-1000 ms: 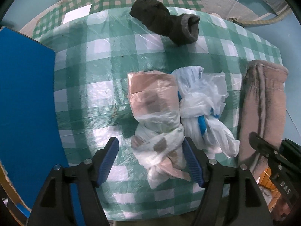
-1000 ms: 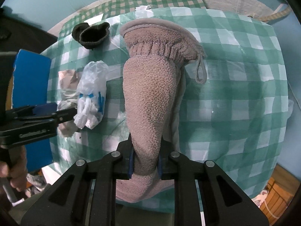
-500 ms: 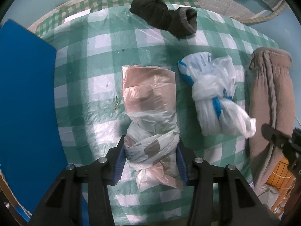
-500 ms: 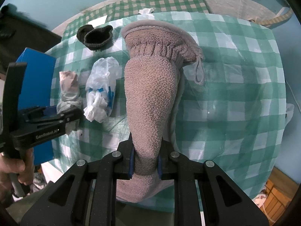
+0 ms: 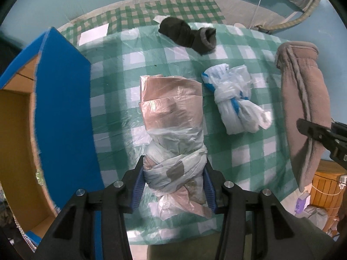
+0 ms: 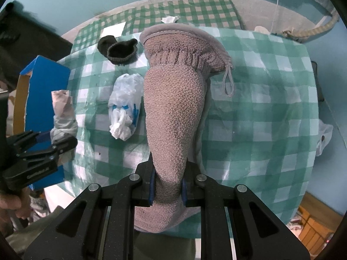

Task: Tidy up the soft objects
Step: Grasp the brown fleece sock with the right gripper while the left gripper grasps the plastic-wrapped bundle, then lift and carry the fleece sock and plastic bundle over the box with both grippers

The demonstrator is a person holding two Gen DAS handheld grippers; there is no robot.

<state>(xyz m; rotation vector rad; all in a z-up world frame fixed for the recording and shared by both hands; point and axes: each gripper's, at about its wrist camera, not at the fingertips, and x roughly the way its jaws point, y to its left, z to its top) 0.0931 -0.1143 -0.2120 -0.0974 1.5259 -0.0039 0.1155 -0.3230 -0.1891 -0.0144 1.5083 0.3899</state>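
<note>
Pads of the left gripper [image 5: 173, 185] clamp a knotted pinkish plastic-bag bundle [image 5: 173, 134] (jaws closed moments ago); right gripper [image 6: 168, 185] pinches a brown fleece mitt [image 6: 173, 112] above the desk [image 6: 271, 112].

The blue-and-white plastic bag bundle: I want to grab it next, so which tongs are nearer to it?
Hard to call. The bundle lies between them: left tongs grip the pinkish bag bundle on one side, right tongs grip the brown mitt on the other.
</note>
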